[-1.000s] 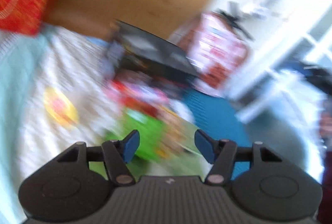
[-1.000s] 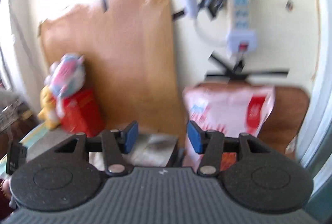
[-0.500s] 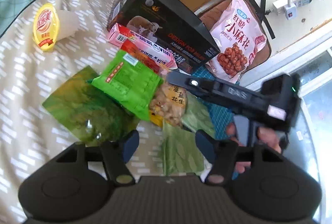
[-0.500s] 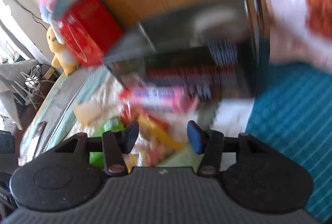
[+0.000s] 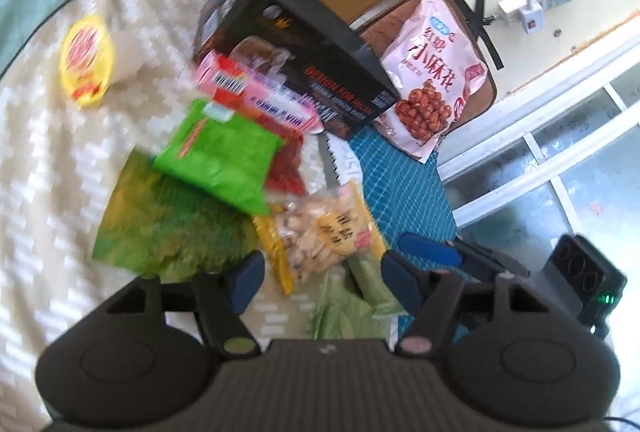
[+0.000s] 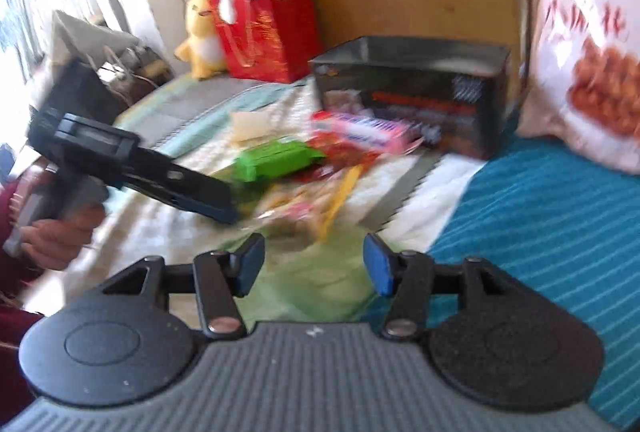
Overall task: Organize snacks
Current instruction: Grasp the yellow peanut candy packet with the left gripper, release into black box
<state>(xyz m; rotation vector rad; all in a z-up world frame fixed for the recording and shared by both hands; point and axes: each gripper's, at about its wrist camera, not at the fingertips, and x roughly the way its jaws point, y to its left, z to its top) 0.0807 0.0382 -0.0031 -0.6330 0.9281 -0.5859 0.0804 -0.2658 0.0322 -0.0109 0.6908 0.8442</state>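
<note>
- Left gripper (image 5: 322,274) hangs spread and empty over the peanut bag (image 5: 320,232).
- Right gripper (image 6: 312,264) is spread too, holding nothing.
- Snacks lie heaped before the black box (image 5: 308,60) on the bed (image 5: 36,152).

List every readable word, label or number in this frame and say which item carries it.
"DESIGN FOR" then a blurred word: orange print on the black box.
"小麻花", with smaller "红糖" above: pink snack bag.
Barcode digits on the pink carton: too blurred to read.
Yellow lid of the cup: red characters, unreadable.
Yellow sticker on the peanut bag: characters blurred.
Bright green packet: label unreadable.
Right wrist view: nothing legible.
</note>
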